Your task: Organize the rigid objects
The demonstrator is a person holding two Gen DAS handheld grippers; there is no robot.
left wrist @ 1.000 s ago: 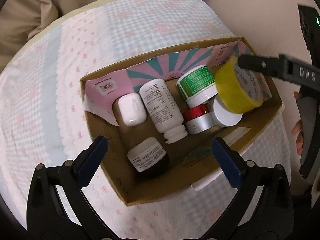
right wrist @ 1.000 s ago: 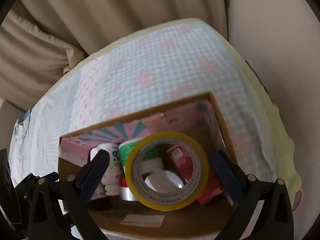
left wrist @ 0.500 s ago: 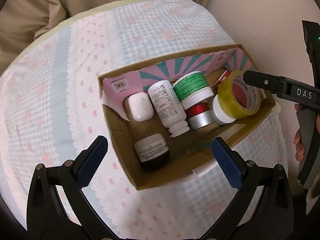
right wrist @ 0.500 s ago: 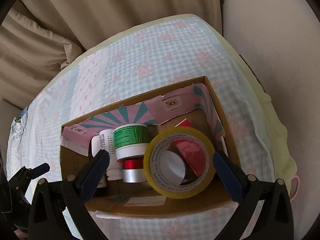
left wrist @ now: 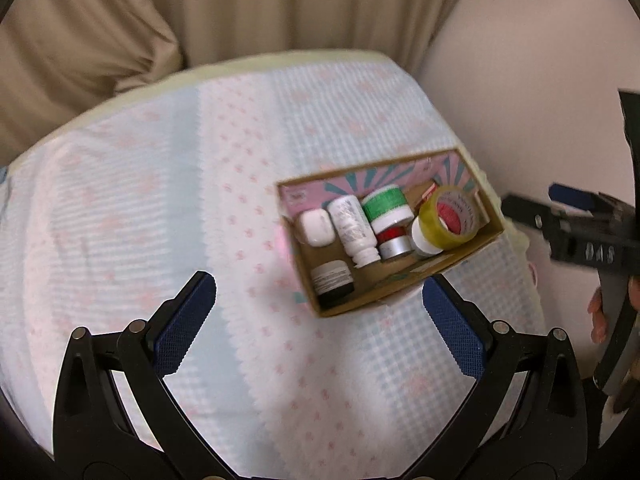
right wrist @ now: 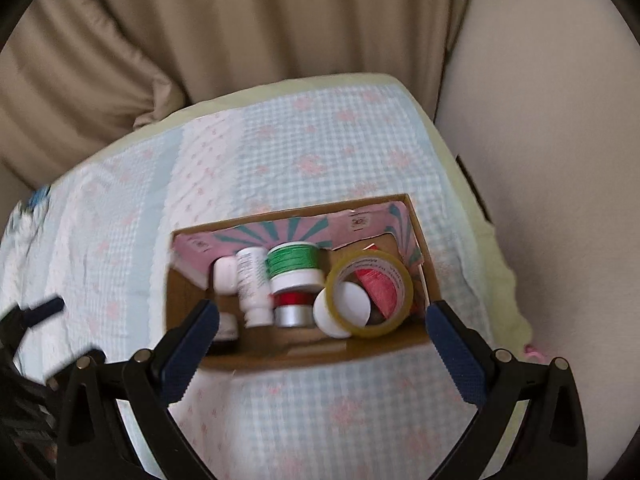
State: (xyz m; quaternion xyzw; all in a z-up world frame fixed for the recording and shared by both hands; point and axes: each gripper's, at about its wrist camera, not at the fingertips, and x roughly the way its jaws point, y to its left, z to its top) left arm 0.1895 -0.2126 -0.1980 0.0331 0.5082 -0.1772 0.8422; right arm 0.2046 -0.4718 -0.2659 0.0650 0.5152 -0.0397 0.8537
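An open cardboard box [left wrist: 404, 287] [right wrist: 288, 350] sits on the patterned cloth. Inside lie a yellow tape roll [left wrist: 450, 218] [right wrist: 370, 293] leaning at the right end, a white round jar [right wrist: 342, 308], a green-labelled jar [left wrist: 386, 206] [right wrist: 294, 266], a red and silver can [left wrist: 394, 242] [right wrist: 292, 308], a white bottle [left wrist: 354, 228] [right wrist: 252, 280], a white case [left wrist: 318, 227] and a dark jar [left wrist: 332, 280]. My left gripper [left wrist: 318, 320] is open and empty, well back from the box. My right gripper [right wrist: 320, 350] is open and empty above the box's near wall; it also shows in the left wrist view [left wrist: 560, 220].
The cloth [left wrist: 160, 200] covers a rounded table whose far and right edges drop off. Beige curtains [right wrist: 240, 20] hang behind it. A pale wall [right wrist: 540, 140] stands close on the right.
The tape roll left my right gripper and now rests in the box. Both grippers have pulled back and up from the box, so it looks smaller.
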